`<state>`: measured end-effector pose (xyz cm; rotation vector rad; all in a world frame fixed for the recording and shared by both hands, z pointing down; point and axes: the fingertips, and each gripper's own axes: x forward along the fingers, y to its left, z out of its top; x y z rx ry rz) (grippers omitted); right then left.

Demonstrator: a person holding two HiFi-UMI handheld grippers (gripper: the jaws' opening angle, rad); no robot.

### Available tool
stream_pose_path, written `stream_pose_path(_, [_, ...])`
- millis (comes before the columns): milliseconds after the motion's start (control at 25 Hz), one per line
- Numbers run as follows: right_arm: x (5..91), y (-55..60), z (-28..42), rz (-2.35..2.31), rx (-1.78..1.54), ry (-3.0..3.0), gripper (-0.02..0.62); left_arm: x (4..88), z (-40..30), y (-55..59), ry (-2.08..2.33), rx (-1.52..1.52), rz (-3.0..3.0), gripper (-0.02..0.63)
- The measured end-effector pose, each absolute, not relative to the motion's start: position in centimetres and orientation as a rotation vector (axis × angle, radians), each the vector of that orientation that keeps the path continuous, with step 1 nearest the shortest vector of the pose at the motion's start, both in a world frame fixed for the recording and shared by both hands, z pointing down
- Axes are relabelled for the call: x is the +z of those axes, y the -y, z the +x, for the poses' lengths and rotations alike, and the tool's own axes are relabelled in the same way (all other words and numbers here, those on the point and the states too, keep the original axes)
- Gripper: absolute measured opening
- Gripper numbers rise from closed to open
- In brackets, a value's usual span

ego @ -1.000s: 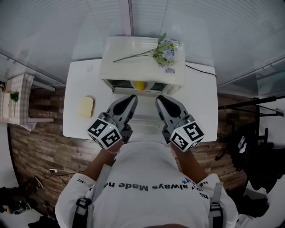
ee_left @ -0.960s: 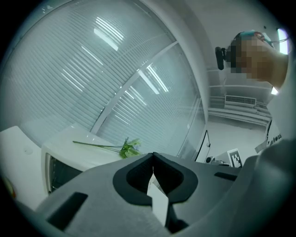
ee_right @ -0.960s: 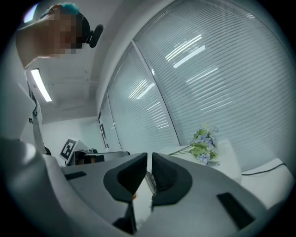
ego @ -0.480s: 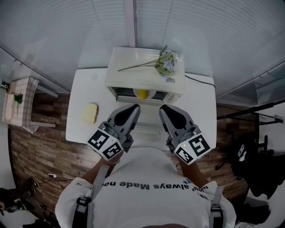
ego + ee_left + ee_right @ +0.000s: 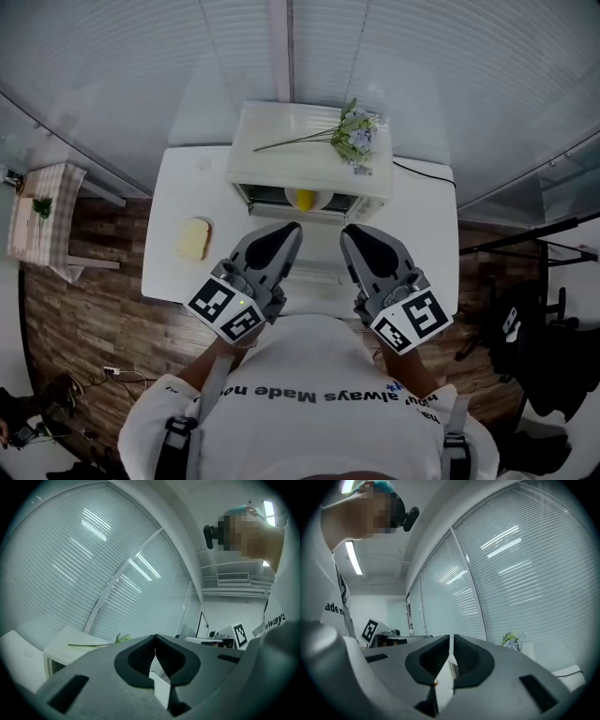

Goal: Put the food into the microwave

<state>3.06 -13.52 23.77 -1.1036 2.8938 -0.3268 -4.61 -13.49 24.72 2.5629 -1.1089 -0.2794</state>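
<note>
The white microwave (image 5: 309, 155) stands at the back of the white table (image 5: 169, 262), its door open toward me. Inside sits a white bowl with a yellow food item (image 5: 303, 198). A slice of bread (image 5: 194, 239) lies on the table to the microwave's left. My left gripper (image 5: 289, 230) and right gripper (image 5: 349, 232) hang side by side in front of the opening, both shut with nothing between the jaws. In the left gripper view (image 5: 154, 638) and the right gripper view (image 5: 450, 638) the tips meet and point up at the window blinds.
A bunch of flowers (image 5: 352, 131) lies on the microwave's top. A black cable (image 5: 422, 169) runs off to the right behind it. A small table with a checked cloth (image 5: 42, 211) stands far left. Slatted blinds fill the wall behind.
Both grippers have drawn back a little toward me and stayed shut. The head camera has shifted, so the table and microwave sit lower in view.
</note>
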Motion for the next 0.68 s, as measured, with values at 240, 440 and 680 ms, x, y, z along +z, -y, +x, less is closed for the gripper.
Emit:
stream_pose_path(240, [23.95,13.5,3.36,-1.117,-0.33,-2.885,0.031,25.16,-4.56,13.46,1.103,-0.272,2.557,0.012])
stream_pose_path(440, [23.83,13.36,3.39,-1.117,-0.335,-2.877,0.032,25.15,-4.51,13.37,1.1,-0.268,2.559,0.012])
stream_pose_path(680, [23.6,13.45,3.25,-1.128,-0.317,-2.884,0.032,25.18,-4.54,13.48,1.093,-0.264,2.557,0.012])
